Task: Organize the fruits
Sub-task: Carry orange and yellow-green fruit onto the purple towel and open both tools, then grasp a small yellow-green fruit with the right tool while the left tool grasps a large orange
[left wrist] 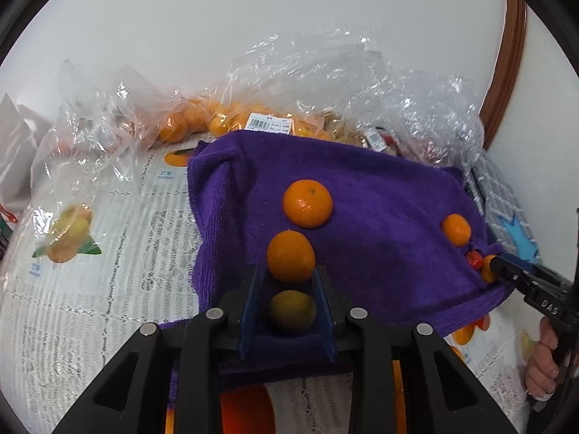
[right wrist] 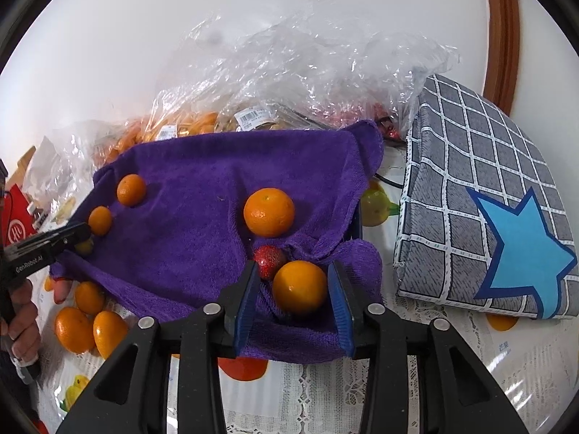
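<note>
A purple towel [left wrist: 380, 217] lies on the table with small oranges on it. My left gripper [left wrist: 287, 282] is open, its blue fingers either side of a greenish orange [left wrist: 292, 310] on the towel's near edge; two oranges [left wrist: 291, 256] [left wrist: 307, 203] lie just beyond in a row. My right gripper [right wrist: 295, 275] is open around an orange [right wrist: 299, 287] at the towel's right corner, with a strawberry [right wrist: 267, 258] touching it. Another orange [right wrist: 268, 211] lies further in. The left gripper shows in the right wrist view [right wrist: 77, 233] beside two small oranges [right wrist: 132, 190].
Clear plastic bags [right wrist: 289, 72] of oranges [left wrist: 191, 119] lie behind the towel against the white wall. A grey checked cushion with a blue star [right wrist: 506, 217] lies to the right. Loose oranges [right wrist: 87, 322] sit on the fruit-printed tablecloth [left wrist: 90, 253] at the towel's front left.
</note>
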Motion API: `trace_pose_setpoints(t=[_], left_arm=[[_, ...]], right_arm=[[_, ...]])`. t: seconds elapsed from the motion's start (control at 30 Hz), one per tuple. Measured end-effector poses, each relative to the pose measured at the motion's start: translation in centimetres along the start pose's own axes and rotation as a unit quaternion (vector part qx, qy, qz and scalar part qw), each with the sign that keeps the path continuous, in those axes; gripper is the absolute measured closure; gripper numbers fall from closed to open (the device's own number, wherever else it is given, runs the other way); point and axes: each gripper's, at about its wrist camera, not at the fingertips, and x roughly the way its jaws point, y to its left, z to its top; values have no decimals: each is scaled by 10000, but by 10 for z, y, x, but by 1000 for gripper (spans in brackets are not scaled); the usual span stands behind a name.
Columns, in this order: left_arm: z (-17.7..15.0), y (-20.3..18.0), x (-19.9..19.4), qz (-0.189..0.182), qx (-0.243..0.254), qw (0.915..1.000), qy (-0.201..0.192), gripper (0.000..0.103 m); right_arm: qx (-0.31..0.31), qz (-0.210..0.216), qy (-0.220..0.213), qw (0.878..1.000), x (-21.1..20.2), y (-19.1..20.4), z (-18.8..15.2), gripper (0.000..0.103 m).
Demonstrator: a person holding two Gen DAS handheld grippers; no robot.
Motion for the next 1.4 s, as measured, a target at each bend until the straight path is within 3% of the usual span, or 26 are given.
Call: trace_pose_setpoints(t=[0.13,0.47,0.57,0.77,0.93,1.07,1.13,1.27,1.4], left_arm=[[-1,8,-4,-284,-218,9993,-147,69],[-7,32,-26,-520,-925,9926,-587,65],[-10,30,-34,-442,-899,9927,-664,64],[-21,30,-51,-326,-732,9936,-795,62],[-29,40,-58,-319,-828,9931,-761,61],[-32,44,-60,-287,-873,9930,-739,61],[-33,43,-61,-310,-873,9931,-724,61],[-35,37,-60,-415,-757,9939,-687,61],[-38,25,-60,-521,-541,9951,-636,61]], right_arm=[[78,-85,-208,9997,-7,0,0,59],[113,-480,-546,9973,-49,33,-15,59],[-113,-335,-378,9987,-60,57,-29,59],[-290,375,204,9987,-55,96,-67,59],[-211,750,375,9963,-49,112,-83,59],[-313,681,648,9951,-33,122,-86,62],[-445,573,551,9958,-35,127,-88,77],[-494,592,518,9957,-39,125,-90,77],[-453,213,305,9983,-47,106,-86,77]])
